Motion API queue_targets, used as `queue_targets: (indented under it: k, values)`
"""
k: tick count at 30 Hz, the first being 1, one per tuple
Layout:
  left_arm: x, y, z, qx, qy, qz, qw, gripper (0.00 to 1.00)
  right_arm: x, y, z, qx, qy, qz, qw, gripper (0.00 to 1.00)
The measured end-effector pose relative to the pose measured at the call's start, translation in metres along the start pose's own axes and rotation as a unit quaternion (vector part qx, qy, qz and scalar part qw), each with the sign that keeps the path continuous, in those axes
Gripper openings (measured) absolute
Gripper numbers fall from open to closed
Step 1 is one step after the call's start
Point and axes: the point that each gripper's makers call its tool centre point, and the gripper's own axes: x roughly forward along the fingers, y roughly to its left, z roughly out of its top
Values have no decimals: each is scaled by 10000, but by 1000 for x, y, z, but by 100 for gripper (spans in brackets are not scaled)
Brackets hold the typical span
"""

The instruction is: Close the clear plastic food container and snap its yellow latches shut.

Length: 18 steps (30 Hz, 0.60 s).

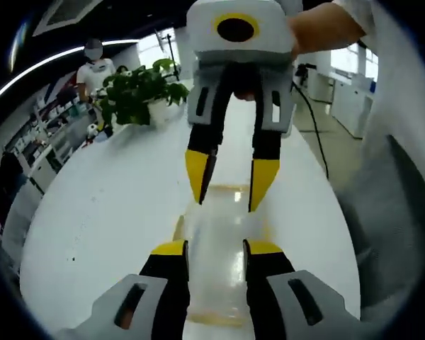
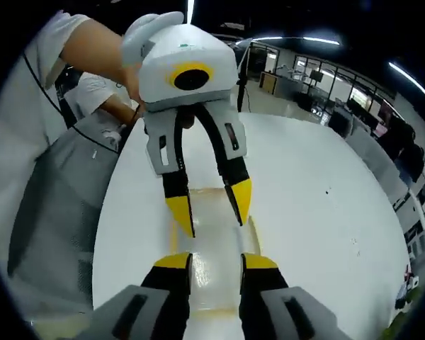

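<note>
White table [image 1: 92, 212] bears clear container [image 1: 219, 262] between both open grippers.

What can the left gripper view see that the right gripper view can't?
Left gripper view: a leafy potted plant at the table's far end, and a person in white standing behind it. Right gripper view: a long room with ceiling lights. Both: the white table, the clear container between the two open claws, and the other claw facing in.
</note>
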Motion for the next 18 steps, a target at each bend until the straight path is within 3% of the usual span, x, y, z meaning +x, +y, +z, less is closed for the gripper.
queue_targets:
  k: [2, 5, 11, 14, 18]
  values:
    - [2, -5, 2, 112, -68, -178, 9998, 28, 6, 3, 0, -86, 29, 156, 9998, 25]
    - [7, -1, -7, 238, 117, -189, 9995, 28, 13, 0, -4, -172, 128, 164, 9996, 25]
    - [16, -7, -16, 132, 251, -326, 9991, 34, 21, -6, -9, -114, 186, 244, 9995, 23]
    - [17, -10, -12, 205, 225, -290, 9991, 35, 25, -8, -10, -87, 221, 265, 9994, 29]
    - [17, -12, -9, 241, 210, -97, 9994, 46, 30, -13, -14, -197, 361, 300, 9987, 42]
